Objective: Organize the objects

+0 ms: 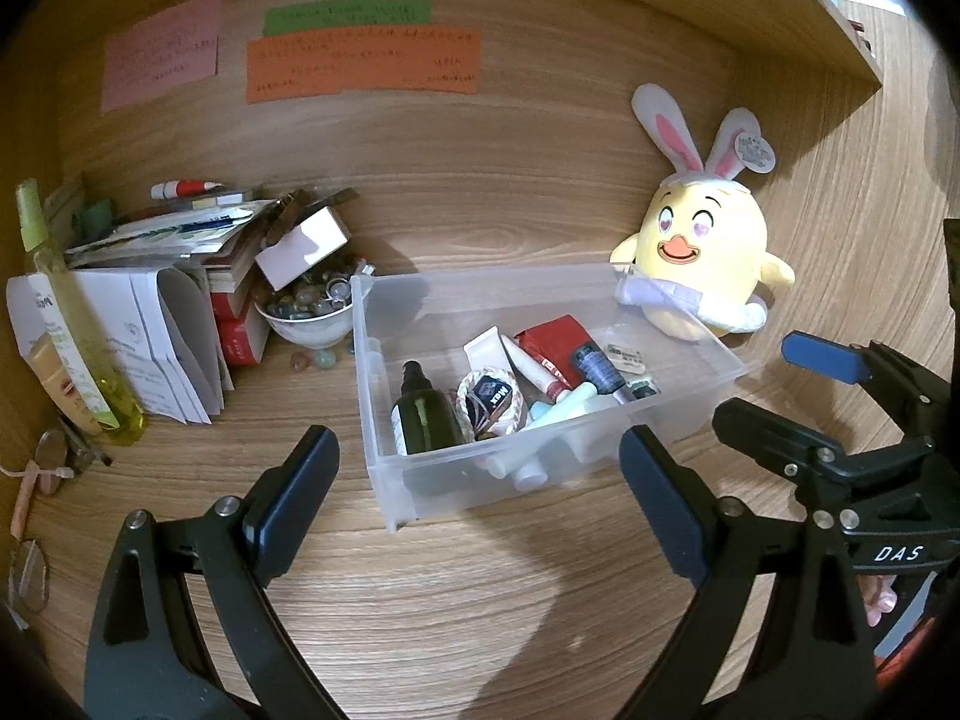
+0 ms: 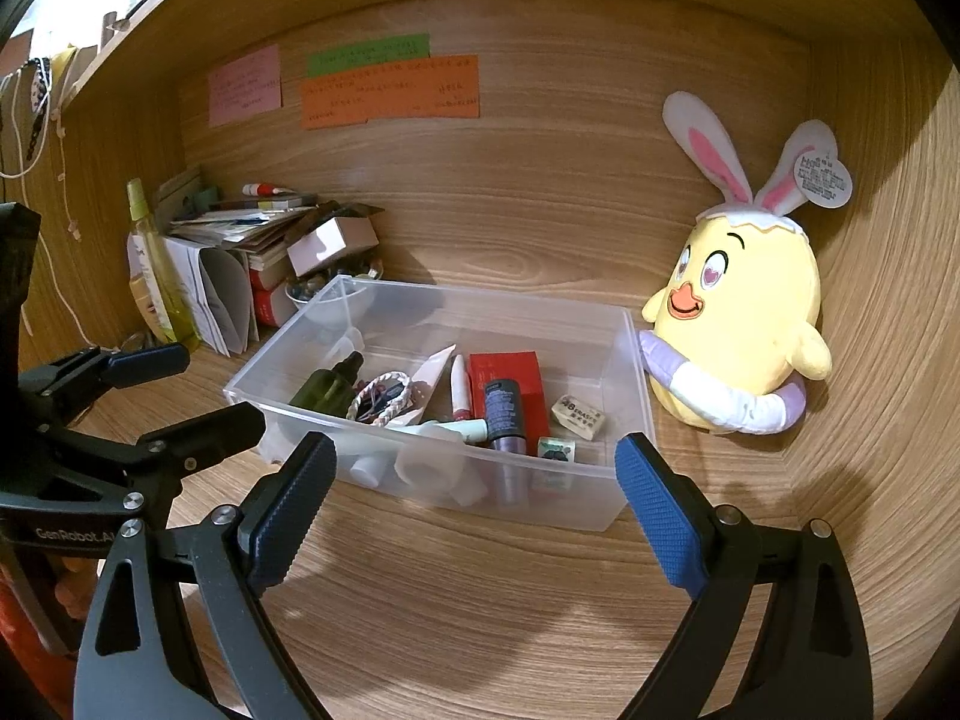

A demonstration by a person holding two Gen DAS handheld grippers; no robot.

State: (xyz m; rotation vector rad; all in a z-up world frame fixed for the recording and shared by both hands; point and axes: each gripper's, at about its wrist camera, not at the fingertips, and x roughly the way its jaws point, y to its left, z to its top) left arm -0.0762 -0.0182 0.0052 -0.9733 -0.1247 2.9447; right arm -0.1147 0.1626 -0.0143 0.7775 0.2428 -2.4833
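A clear plastic bin [image 1: 678, 300] stands on the wooden desk and holds a dark green bottle [image 1: 423, 414], a braided band, tubes, a red packet [image 1: 555, 339] and an eraser. It also shows in the right wrist view [image 2: 606, 324], with the bottle [image 2: 327, 387] and red packet [image 2: 507, 378] inside. My left gripper [image 1: 480, 489] is open and empty, just in front of the bin's near wall. My right gripper [image 2: 474, 495] is open and empty, also in front of the bin. Each gripper shows in the other's view, the right one [image 1: 774, 387] and the left one [image 2: 180, 384].
A yellow plush chick with bunny ears [image 1: 702, 240] leans on the bin's right side [image 2: 744, 312]. At the left are a pile of papers and books [image 1: 174, 276], a bowl of stones [image 1: 309, 315], a yellow spray bottle [image 1: 72, 324] and glasses [image 1: 57, 456]. Coloured notes [image 1: 360, 63] are stuck to the back panel.
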